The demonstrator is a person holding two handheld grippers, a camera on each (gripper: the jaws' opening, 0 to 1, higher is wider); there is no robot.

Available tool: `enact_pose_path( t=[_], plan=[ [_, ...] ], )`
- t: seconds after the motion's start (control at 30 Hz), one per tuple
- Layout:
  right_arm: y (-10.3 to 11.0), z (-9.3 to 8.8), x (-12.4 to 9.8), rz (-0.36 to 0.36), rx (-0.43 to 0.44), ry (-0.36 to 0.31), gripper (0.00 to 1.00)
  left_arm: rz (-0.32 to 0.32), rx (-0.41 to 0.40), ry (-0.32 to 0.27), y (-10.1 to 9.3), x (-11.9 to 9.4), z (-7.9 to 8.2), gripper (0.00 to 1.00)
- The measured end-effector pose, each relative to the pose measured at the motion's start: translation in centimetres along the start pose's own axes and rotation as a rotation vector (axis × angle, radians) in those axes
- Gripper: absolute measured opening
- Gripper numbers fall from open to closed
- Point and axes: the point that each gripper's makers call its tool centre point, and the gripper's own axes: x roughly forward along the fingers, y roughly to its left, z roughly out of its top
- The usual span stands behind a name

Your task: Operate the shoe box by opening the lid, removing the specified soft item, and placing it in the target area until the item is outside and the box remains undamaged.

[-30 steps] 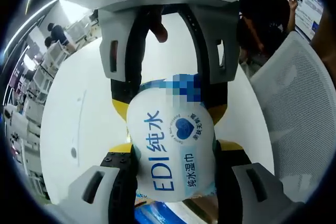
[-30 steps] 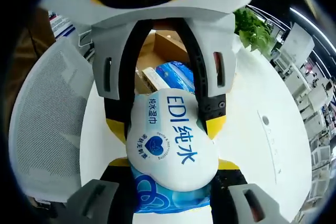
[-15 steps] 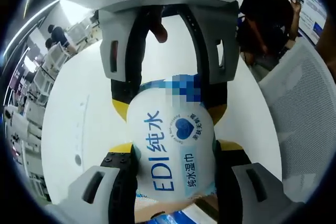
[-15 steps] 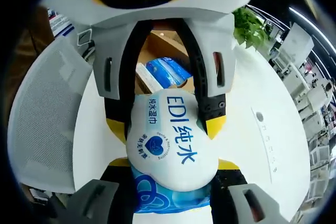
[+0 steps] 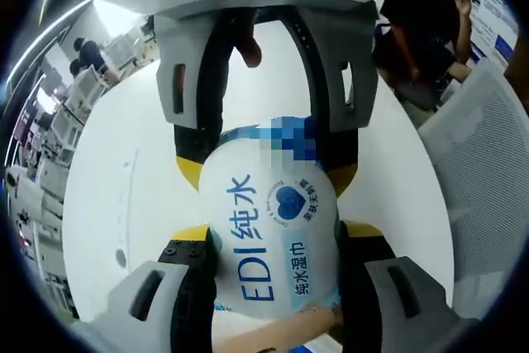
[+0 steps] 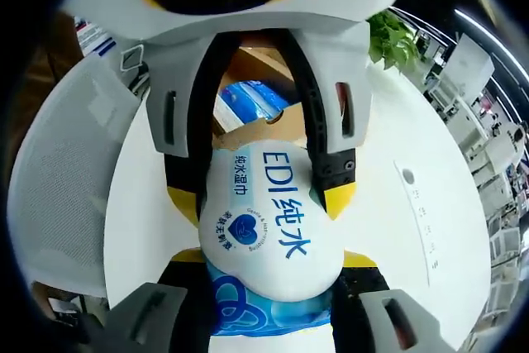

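A: Holding the wet-wipe pack from both ends, is that how you read it?

B: Yes; in the left gripper view the left gripper has its jaws pinching the pack from the sides, and the right gripper comes in from 12 o'clock and bites the far end; in the right gripper view it is mirrored, the right gripper pressed onto the pack and the left gripper clamping it from 12 o'clock.

A: And where is the pack against the box?

B: Outside it, I judge, carried above the round white table; the open cardboard shoe box sits beyond at 12 o'clock in the right gripper view, with another blue packet lying inside; a white mesh chair stands at 9 o'clock, a plant at 2 o'clock.

A: What could spoil it from here?

B: The pack is soft and bulging between the jaws; squeezing harder could burst a seam or pop its flap; if the two hands drift apart it would stretch or slip out of one grip; letting go with one before the pack rests on the table could let it swing and drop; lowering it back toward the box could knock the cardboard wall.

A: Anyone nearby?

B: A person in dark clothes sits at 2 o'clock in the left gripper view, well apart.
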Motion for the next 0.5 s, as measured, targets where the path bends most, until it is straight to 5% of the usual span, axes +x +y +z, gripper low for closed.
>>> enact_pose_path(
  t=[0.5],
  plan=[
    [-0.7, -1.1, 2.0, 0.023, 0.015, 0.001, 0.53, -0.021, -0.004, 0.018, 0.6, 2.0, -1.2, 0.59]
  ],
)
